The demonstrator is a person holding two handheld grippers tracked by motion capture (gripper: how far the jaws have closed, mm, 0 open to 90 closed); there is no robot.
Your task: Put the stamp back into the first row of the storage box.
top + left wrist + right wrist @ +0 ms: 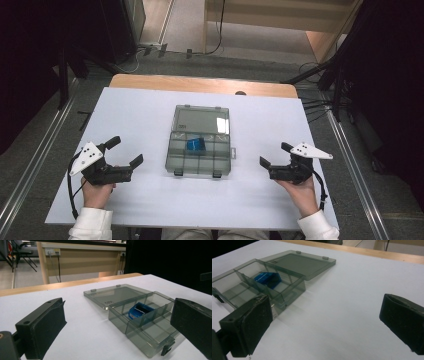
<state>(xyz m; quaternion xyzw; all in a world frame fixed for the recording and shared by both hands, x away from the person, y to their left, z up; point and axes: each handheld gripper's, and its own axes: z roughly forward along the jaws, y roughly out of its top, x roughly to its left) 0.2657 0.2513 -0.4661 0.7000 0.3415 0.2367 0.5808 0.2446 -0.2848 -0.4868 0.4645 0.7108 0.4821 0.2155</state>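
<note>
A smoky grey compartment box [200, 157] sits in the middle of the white table [145, 125], a little nearer the person's edge than the far one. Its lid [202, 120] is thrown fully back and lies flat on the table toward the far edge, joined to the tray along the hinge. Thin dividers split the tray into cells, and a small blue block [196, 145] sits in a cell of the row next to the hinge, about the middle of that row; it looks tilted against a divider. Two dark latches [178, 173] stick out from the tray's near wall.

The left gripper [122, 156] rests near the left edge of the table, well apart from the box, held in the person's left hand [97, 192]. Its jaws stand wide apart with nothing between them but bare table. The right gripper [275, 156] is on the opposite side, near the right edge and about level with the tray, gripped by the right hand [302, 190]. Its jaws are likewise spread wide and hold nothing. Both grippers point inward toward the box. White sleeves [92, 225] show at the near edge.
</note>
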